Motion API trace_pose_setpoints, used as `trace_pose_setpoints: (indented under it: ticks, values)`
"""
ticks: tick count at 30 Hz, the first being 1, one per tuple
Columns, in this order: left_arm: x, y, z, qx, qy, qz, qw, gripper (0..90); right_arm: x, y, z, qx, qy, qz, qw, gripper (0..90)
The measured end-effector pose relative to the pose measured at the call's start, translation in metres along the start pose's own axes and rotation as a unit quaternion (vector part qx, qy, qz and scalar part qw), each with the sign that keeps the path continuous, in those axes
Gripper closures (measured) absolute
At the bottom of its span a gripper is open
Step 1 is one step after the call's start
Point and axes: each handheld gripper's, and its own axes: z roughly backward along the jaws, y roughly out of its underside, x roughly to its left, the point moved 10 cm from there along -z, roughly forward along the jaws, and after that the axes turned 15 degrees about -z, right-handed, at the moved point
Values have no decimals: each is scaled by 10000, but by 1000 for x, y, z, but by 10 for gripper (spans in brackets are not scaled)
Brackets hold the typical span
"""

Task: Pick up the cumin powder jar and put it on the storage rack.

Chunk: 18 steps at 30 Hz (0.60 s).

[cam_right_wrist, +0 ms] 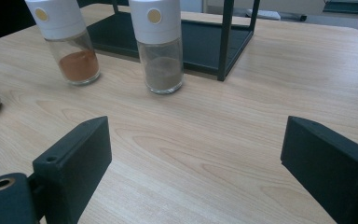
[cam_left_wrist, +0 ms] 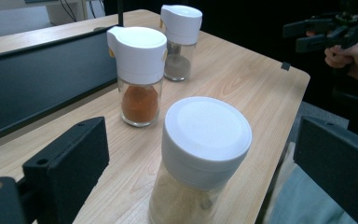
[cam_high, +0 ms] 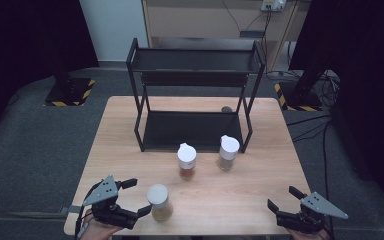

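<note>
**Left jaws straddle the tan jar at the near edge**

At the near left edge of the pale wooden table (cam_high: 260, 200), the left gripper (cam_high: 134, 197) stands with its jaws apart on either side of the clear glass jar of tan powder with a flat white lid (cam_high: 159, 202); the high view leaves it unclear whether the nearer jaw touches the glass. The left gripper view settles it (gaps show on both sides of the jar (cam_left_wrist: 200, 158)), so the jaws are open around it, gripping nothing. That view also shows the other hand (cam_left_wrist: 354, 56) off the far corner. The right gripper (cam_high: 283, 198) sits at the near right edge, jaws wide over bare wood.

Behind the jar stand a white-capped shaker of orange spice (cam_high: 186, 161) and, beside it, a white-capped shaker of grey-brown spice (cam_high: 227, 153), both just before the black two-tier metal rack (cam_high: 195, 67). Nothing lies between the jar and the left jaws.
</note>
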Motion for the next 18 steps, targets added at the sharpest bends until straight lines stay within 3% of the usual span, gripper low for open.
trace_pose_setpoints:
  ticks: [10, 18]
  values:
    - [-5, 7, -25, -2, 144, -59, 9999, 32, -1, 0, 0, -11, -4, -17, 10000, 87]
    - [-7, 15, -39, 59, 95, -117, 9999, 72, -1, 0, 0, -6, -8, -18, 10000, 89]
